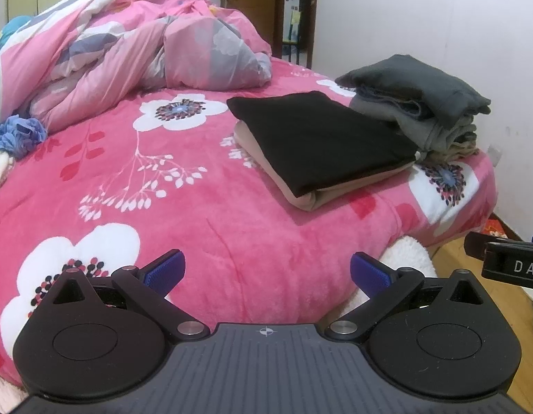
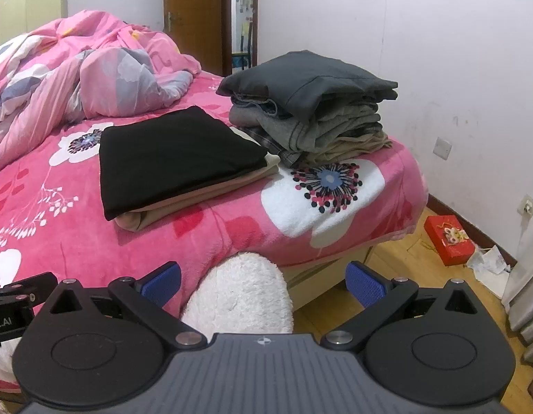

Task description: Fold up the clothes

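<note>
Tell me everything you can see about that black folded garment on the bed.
The black folded garment is a flat, neat rectangle of matte, soft-looking fabric. It lies on top of a folded tan piece, whose edges stick out beneath it at the front and right. Both rest on the pink floral blanket. The taller grey stack sits just to its right; contact there is unclear. Neither gripper touches it.

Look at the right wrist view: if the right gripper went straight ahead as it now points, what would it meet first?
Probably the white fluffy fabric lying between the open fingers of the right gripper, with the pink floral blanket at the bed edge just behind. Depth is unclear.
</note>
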Motion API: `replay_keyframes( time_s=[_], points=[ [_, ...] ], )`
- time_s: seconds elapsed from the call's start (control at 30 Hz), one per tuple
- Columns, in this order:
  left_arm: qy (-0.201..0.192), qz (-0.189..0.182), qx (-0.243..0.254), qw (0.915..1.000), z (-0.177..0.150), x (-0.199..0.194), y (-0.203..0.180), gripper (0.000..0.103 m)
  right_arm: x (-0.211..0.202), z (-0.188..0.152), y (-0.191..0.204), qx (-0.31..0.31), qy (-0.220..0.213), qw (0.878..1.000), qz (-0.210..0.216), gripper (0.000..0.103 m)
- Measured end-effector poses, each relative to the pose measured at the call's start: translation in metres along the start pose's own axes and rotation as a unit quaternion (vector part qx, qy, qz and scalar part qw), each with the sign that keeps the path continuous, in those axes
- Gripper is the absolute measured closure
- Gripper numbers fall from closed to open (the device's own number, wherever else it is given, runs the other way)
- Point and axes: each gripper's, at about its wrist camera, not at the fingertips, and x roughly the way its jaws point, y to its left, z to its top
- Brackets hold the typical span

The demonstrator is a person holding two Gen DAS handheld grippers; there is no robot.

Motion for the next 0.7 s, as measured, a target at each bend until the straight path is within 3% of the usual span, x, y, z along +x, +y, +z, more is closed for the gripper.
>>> replay_keyframes(
  time_s=[0.7],
  points=[
    [0.004,0.0,-0.001,1.0,0.0011,0.0014,-0.0012,0.0,0.0011,0.0013,0.0022,-0.002,0.002,1.0,-0.002,0.0]
  ],
)
